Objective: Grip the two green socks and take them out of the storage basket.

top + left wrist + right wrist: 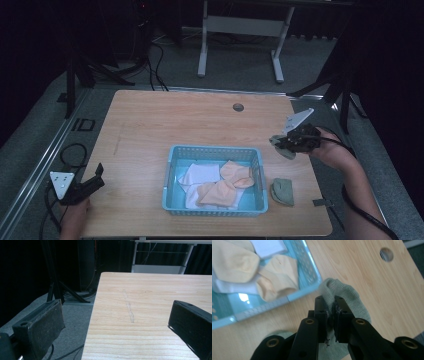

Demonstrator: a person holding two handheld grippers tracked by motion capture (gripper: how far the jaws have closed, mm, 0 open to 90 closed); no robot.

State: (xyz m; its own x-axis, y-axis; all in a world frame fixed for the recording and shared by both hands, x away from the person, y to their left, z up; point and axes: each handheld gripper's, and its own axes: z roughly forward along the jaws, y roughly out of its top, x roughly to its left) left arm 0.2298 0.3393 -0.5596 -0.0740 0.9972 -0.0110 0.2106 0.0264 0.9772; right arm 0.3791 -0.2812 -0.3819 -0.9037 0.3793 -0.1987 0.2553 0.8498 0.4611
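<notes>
Starting at the lower left of the high view, the left tongs (98, 176) rest on the pale wooden worktop (150, 125) with jaws apart and nothing between them. At the lower middle sits the light blue perforated plastic basket (215, 151), holding what look like two peach socks (235, 175) and at least one white sock (200, 174); the pile overlaps, so the count is a best reading. Right of the basket, one folded grey-green knitted sock (283, 192) lies on the worktop. Above it, at middle right, the right tongs (281, 142) are clamped on a second grey-green sock (349, 297), lifted clear of the worktop just beside the basket's right end. I judge this sock light, limp and non-slippery; it droops around the jaws, so pinching a bunched fold near the middle should hold it best.
</notes>
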